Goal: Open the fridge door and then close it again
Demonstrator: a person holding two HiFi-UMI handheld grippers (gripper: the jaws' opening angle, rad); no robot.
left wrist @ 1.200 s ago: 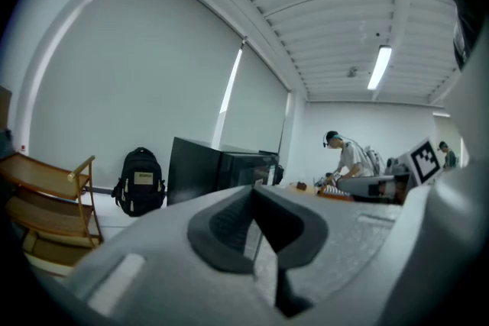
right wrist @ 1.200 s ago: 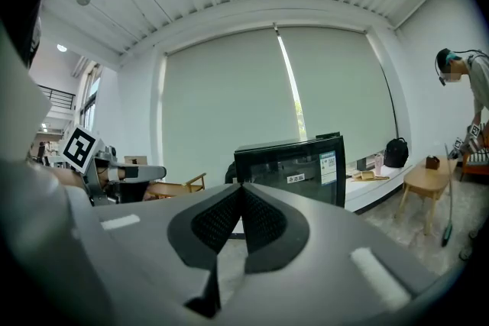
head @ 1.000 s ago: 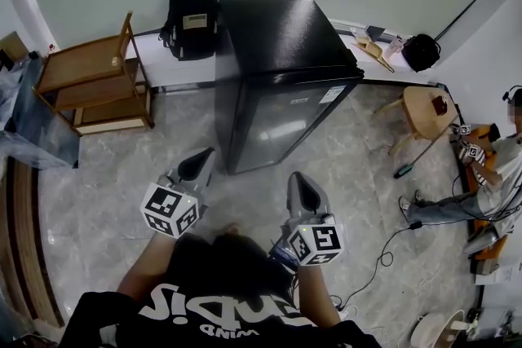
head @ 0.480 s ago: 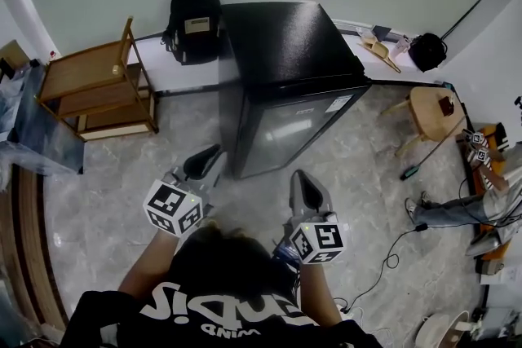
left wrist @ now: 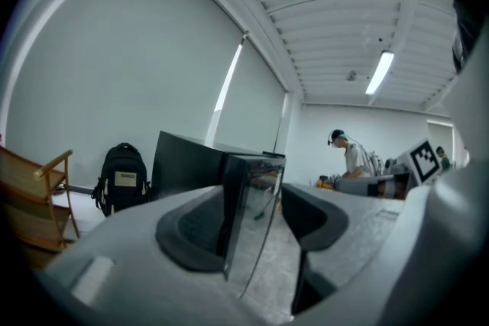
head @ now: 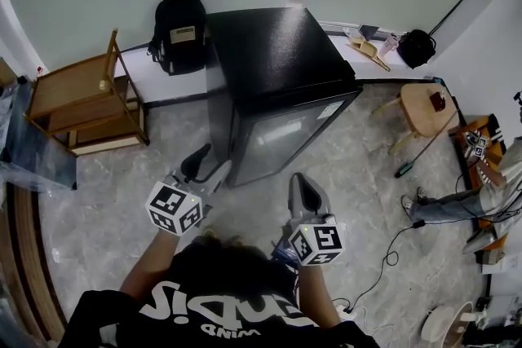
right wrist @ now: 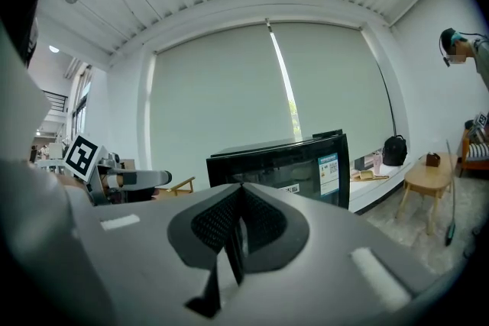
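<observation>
Both held level, facing fridge point(head: 277, 53) | left gripper point(head: 210, 164) just opening, empty | right gripper point(head: 300, 180) closed, empty

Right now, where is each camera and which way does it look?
Head view: on the person's head, looking down at the glossy black mini fridge; shows black shirt, left tool, right tool.
Left gripper view: on the left tool, facing the fridge's door edge; its jaws have just been opening, nothing between them.
Right gripper view: on the right tool, facing the fridge front; jaws together.
Shared: all see the fridge.
</observation>
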